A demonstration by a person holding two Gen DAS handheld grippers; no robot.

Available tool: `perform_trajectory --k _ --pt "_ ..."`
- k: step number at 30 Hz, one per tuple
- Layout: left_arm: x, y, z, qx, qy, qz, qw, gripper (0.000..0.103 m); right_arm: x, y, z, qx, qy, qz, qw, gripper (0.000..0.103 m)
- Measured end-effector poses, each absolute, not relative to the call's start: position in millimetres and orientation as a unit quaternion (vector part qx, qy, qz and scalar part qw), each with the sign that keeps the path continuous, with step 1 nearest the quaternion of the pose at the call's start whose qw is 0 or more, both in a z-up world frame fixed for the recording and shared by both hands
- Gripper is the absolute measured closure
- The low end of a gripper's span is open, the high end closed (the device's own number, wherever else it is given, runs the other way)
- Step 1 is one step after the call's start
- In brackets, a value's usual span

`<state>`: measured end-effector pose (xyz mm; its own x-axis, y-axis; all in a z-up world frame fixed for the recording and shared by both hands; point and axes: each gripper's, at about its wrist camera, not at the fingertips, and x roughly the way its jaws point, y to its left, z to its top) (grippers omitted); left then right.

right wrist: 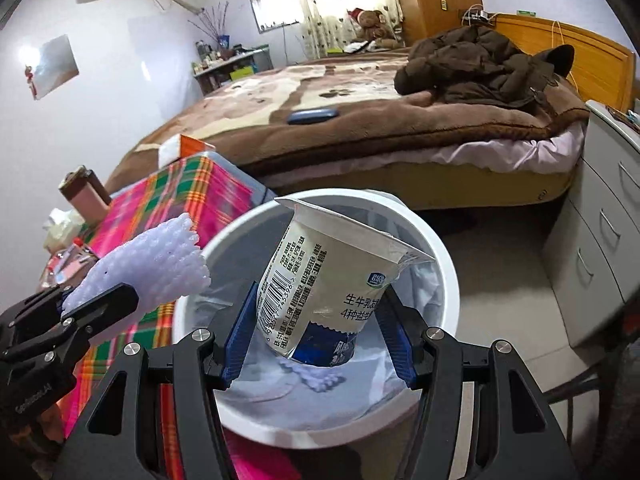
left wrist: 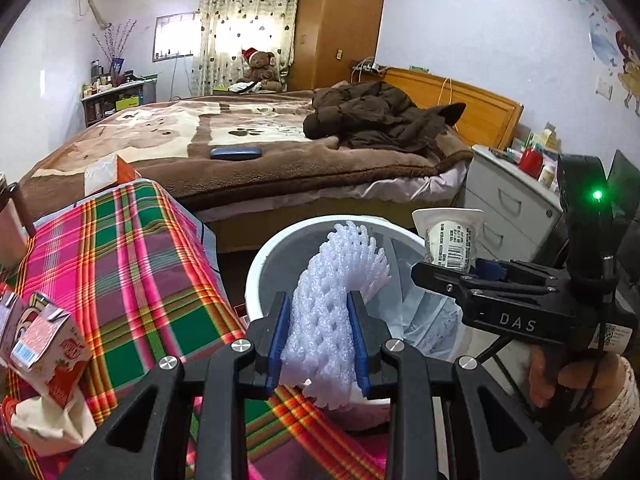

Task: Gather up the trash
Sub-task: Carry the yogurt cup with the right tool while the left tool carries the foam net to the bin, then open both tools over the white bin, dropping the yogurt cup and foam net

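Readable text:
- right gripper (left wrist: 452, 270): "DAS" in white on its black body, left wrist view.
- yogurt cup (right wrist: 320, 288): barcode with digits partly legible, "6 9225…45596"; Chinese print "生牛乳" and "4种益生", cut off by the curve. Small logo above, unreadable.
- milk carton (left wrist: 48, 356): red print, too blurred to read.

Both grippers are black, angular linkages studded with round silver screws, their fingers (left wrist: 280, 336) lined with ribbed blue pads. The right gripper (left wrist: 448, 268) bears white "DAS" lettering (plus a green light and thin black cables). The hand (left wrist: 560, 376) shows bare skin above a speckled knit cuff.
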<state>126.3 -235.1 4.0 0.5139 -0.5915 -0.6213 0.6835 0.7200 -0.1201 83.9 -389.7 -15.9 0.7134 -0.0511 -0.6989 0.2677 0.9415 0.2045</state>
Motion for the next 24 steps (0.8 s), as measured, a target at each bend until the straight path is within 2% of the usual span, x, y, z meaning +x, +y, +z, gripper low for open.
perform_trajectory --k 6,7,8,9,10,11,24 --pt "134 -243 -3 0.057 0.349 -0.377 0.856 0.069 90 -395 -24 0.132 0.388 -0.101 0.906 0.043" --pt "135 -244 -4 0.058 0.348 -0.373 0.858 0.064 91 -396 -25 0.131 0.390 -0.106 0.905 0.042" --pt "135 -243 -4 0.059 0.347 -0.370 0.860 0.053 90 -398 -26 0.131 0.391 -0.108 0.905 0.042" --pt "136 -243 -4 0.056 0.349 -0.371 0.859 0.047 90 -400 -27 0.132 0.394 -0.109 0.903 0.039" --pt "137 -243 -5 0.052 0.351 -0.373 0.857 0.037 90 -401 -28 0.135 0.396 -0.110 0.902 0.033" --pt "138 -242 -5 0.047 0.352 -0.374 0.857 0.034 90 -401 -28 0.136 0.397 -0.109 0.901 0.032" --pt "129 -222 3 0.053 0.339 -0.353 0.870 0.031 80 -389 -18 0.141 0.373 -0.105 0.911 0.031"
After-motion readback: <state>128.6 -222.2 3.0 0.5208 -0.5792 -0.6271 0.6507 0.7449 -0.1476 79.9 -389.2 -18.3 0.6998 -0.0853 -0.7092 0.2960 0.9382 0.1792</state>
